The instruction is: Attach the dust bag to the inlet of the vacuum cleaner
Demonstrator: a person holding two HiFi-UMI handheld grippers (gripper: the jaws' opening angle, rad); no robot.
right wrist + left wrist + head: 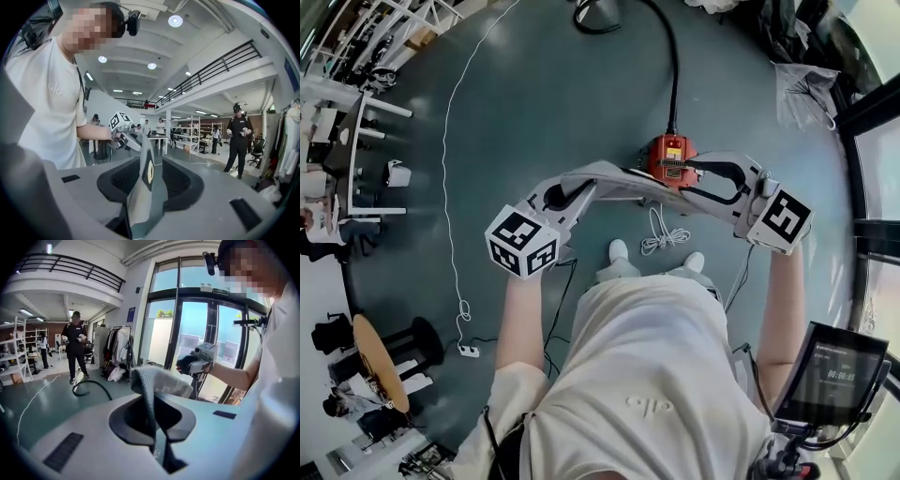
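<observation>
- Grey bag (614,176), limp, strung in mid-air between the 2 grippers in front of the person's waist; nothing visible inside it.
- Left gripper (152,425) pinched tight on the bag's mesh end, fabric bunched above the jaws.
- Right gripper (147,183) with jaws spread wide; the bag's flat end, marked with 1 pale round spot, upright between them, neither pad visibly pressing on it.
- Red vacuum (672,159) on the floor beyond the bag, not joined to it, its near edge hidden behind it; black hose (673,66) running away from its far side.
- White cable coil (664,234) on the floor between the shoes (620,250) and the vacuum; thin white cord (445,159) curving across the floor to a power strip (469,351).
- Person in black (75,345) standing well off, near a clothes rack (119,345); white shelves (197,133) farther back.
</observation>
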